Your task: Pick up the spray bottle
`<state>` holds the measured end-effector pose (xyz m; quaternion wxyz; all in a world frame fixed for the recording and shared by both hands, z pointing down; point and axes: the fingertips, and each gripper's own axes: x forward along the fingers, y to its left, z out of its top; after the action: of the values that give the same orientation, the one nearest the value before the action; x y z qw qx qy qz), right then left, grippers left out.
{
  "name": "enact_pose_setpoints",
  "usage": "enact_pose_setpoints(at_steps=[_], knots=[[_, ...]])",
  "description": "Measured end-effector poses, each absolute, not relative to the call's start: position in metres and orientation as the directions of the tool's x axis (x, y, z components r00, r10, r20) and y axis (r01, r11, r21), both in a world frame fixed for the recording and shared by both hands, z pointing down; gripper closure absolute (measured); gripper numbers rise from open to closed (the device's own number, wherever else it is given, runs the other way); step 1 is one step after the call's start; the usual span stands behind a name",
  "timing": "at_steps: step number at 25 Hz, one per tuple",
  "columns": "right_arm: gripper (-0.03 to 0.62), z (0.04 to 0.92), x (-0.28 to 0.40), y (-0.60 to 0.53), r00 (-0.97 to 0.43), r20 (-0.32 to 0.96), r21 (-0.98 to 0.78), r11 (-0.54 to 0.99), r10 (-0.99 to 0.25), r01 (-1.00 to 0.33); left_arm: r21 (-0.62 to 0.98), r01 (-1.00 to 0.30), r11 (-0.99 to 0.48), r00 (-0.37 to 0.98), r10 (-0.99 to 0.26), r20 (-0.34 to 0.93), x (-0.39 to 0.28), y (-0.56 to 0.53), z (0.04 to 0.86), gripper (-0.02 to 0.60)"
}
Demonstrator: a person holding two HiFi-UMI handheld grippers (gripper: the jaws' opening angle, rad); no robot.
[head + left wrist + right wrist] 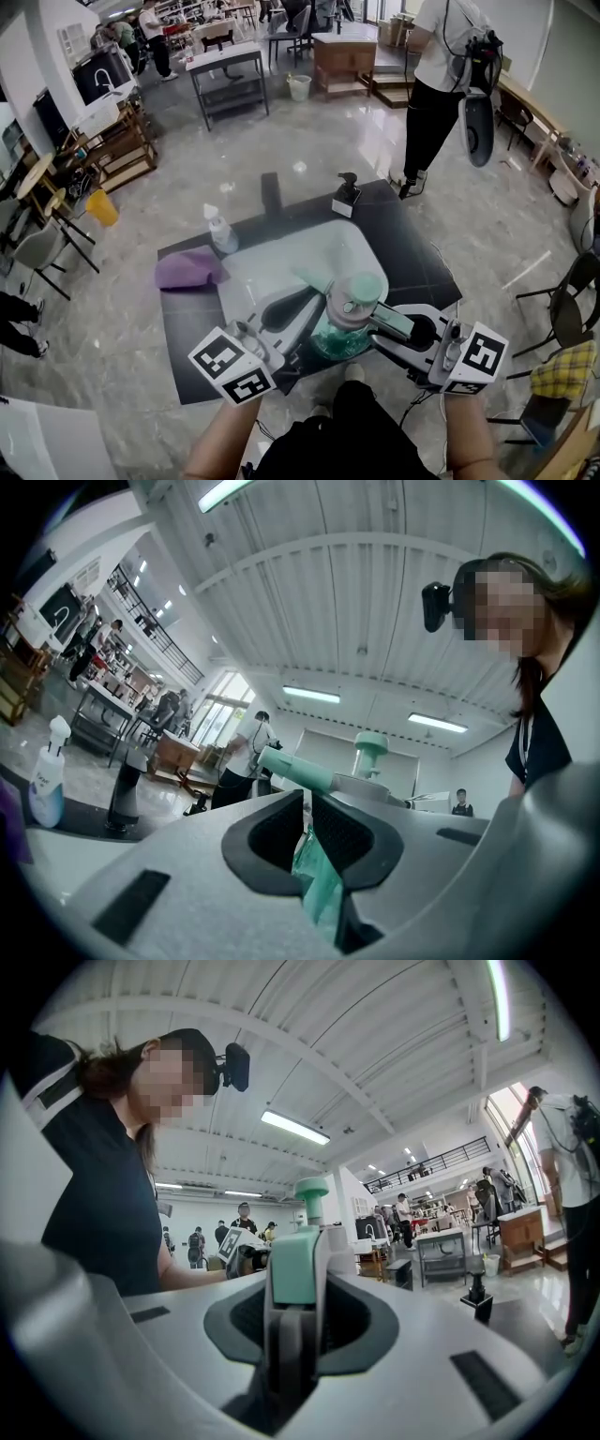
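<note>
A dark square desk [412, 253] carries a white mat [281, 262] over its middle. At the desk's near edge a translucent green spray bottle with a mint-green head [352, 314] is upright between the two grippers: the left gripper [314, 317] has its jaws clamped on the bottle's green body, and the right gripper [382, 323] has its jaws closed on the mint trigger. A crumpled purple cloth [187, 269] lies at the desk's left edge, a small white spray bottle [220, 230] stands near the far left corner, and a black pump dispenser [347, 195] stands at the far edge.
</note>
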<state>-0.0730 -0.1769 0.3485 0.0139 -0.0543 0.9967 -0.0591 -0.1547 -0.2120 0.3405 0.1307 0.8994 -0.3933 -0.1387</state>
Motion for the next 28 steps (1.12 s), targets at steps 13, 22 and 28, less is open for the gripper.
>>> enact_pose_setpoints(at_steps=[13,22,28], knots=[[0.514,0.345,-0.05,-0.124,-0.996,-0.049,-0.124,0.99,-0.079,-0.072,0.315,-0.707,-0.633,0.629,-0.767,-0.127,-0.132,-0.158,0.334,0.563],[0.513,0.336,-0.002,-0.094,-0.998,-0.055,-0.127,0.992,-0.026,-0.019,0.317,-0.737,-0.597,0.593,-0.796,-0.121,-0.085,-0.125,0.328,0.565],[0.513,0.336,0.015,-0.073,-0.999,-0.049,-0.125,0.992,0.007,0.013,0.314,-0.761,-0.568,0.559,-0.819,-0.126,-0.069,-0.101,0.328,0.565]])
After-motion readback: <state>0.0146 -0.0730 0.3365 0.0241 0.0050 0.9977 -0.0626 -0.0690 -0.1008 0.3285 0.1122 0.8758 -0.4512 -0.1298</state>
